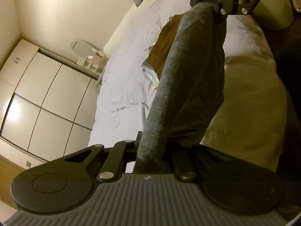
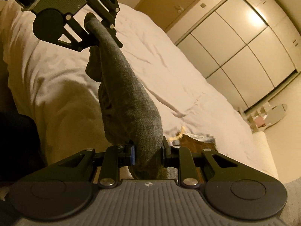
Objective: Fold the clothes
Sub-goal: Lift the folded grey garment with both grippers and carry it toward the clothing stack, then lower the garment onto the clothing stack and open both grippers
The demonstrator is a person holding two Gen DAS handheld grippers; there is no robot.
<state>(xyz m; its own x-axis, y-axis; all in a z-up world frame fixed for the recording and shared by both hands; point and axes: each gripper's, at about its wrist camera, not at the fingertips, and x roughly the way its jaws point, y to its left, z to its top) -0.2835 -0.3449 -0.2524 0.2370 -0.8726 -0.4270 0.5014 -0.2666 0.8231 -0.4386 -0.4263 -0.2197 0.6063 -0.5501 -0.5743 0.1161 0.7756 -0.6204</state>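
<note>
Left hand-held gripper [image 1: 150, 162]: nearest item in the left wrist view; jaws closed on one end of the grey sock [image 1: 180, 86]. Fingertips largely hidden by the fabric bunched between them.

Right hand-held gripper [image 2: 147, 152]: nearest item in the right wrist view; jaws clamped on the sock's opposite end, a blue pad showing at one finger. Seen from the left wrist view, its body is cut off by the top edge of the frame.

Grey sock: knitted, stretched taut between the two grippers, held in the air above the bed [image 1: 128, 60]. A looser second layer hangs under the taut strip; whether this is one sock or a pair cannot be told.

Brown garment [image 1: 163, 49]: lying on the bed beyond the sock, mostly hidden behind it; type not identifiable.

Bed: white crumpled sheet, cream pillows [image 1: 120, 35] at the head.

Oval mirror [image 1: 82, 47]: on a small stand beside the bed, with small boxes too blurred to identify.

Wardrobe [image 1: 47, 86]: pale panelled doors along the far wall.
</note>
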